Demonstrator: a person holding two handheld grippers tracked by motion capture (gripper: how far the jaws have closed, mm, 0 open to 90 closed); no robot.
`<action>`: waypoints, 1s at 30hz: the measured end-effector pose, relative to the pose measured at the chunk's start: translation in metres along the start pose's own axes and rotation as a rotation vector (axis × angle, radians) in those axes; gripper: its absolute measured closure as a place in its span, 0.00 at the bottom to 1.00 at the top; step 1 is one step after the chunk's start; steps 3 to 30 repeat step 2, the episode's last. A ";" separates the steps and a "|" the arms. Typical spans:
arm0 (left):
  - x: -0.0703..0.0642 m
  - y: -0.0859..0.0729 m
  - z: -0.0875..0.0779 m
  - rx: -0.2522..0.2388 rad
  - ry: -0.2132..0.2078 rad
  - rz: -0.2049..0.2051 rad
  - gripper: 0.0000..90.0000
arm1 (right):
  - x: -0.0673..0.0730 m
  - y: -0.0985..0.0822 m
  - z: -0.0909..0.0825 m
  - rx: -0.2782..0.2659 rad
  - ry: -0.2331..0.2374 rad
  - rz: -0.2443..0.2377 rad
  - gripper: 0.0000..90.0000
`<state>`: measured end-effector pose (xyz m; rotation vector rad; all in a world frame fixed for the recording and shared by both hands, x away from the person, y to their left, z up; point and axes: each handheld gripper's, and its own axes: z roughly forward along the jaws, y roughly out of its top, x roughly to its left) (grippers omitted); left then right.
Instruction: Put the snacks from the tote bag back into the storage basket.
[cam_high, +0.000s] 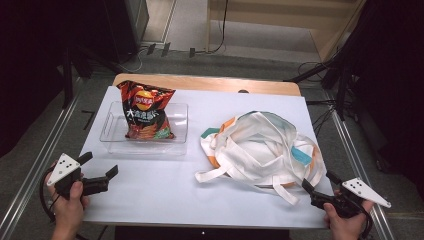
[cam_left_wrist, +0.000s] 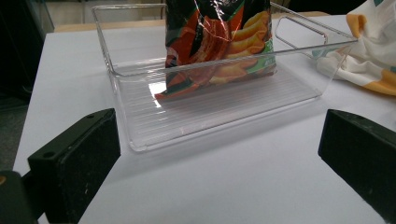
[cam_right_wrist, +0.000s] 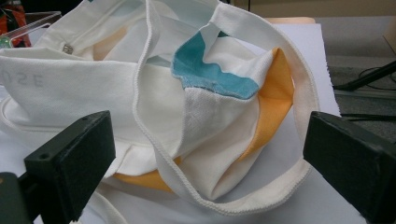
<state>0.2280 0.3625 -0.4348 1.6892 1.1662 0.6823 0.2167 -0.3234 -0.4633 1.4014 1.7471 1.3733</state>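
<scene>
The high view looks forward and down over the whole counter (cam_high: 160, 190). The left gripper view sits low, close before the clear tray (cam_left_wrist: 140, 135) straight ahead of its jaws. The right gripper view faces the tote bag (cam_right_wrist: 140, 93) just beyond its jaws; both appear from above.

The chip bag (cam_high: 145, 110) carries a round red-and-yellow brand logo above large white Chinese characters (too small to read), while faint mirrored letters show through the tote bag (cam_right_wrist: 93, 88).
</scene>
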 end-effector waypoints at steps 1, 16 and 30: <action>0.000 0.000 0.000 0.002 0.003 0.000 0.00 | 0.000 0.000 0.000 0.000 0.000 0.001 0.03; 0.000 0.000 0.000 0.002 0.002 0.001 0.00 | 0.000 0.000 0.000 0.003 -0.002 0.000 0.03; 0.000 0.000 0.000 0.002 0.002 0.001 0.00 | 0.000 0.000 0.000 0.003 -0.002 0.000 0.03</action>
